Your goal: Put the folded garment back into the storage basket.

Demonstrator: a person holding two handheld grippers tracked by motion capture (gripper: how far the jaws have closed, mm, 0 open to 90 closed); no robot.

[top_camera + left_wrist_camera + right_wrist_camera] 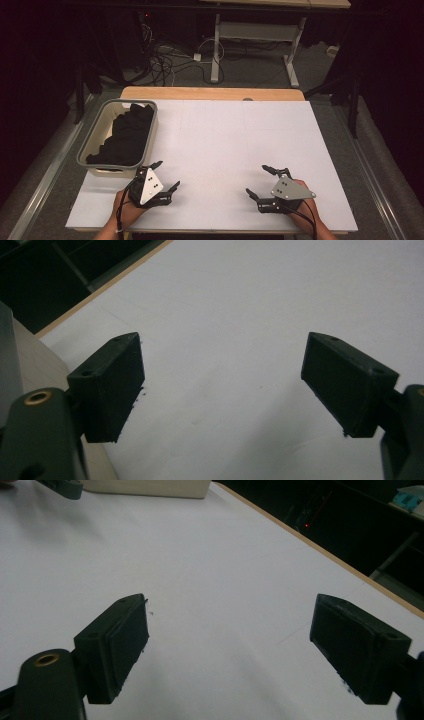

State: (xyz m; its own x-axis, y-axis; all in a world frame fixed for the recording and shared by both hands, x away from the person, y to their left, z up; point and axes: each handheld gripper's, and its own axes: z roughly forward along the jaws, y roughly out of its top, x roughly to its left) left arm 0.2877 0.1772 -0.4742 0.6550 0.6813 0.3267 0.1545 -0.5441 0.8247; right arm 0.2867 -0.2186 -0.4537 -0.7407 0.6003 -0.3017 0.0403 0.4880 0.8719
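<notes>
A grey-rimmed cream basket [87,150] stands at the table's left side and holds a heap of black cloth [126,135]. My left gripper [167,175] sits just below the basket's near corner, jaws spread wide with nothing between them; in the left gripper view my left gripper [225,385] faces bare white table. My right gripper [259,181] rests near the front edge at the right, also open and empty. In the right gripper view my right gripper [230,645] looks across the white table toward the basket [150,487].
The white tabletop [225,140] has a wooden strip [210,93] along its far edge. Behind it on the floor are cables [165,57] and the legs of another table [216,45]. Dark surroundings flank both sides.
</notes>
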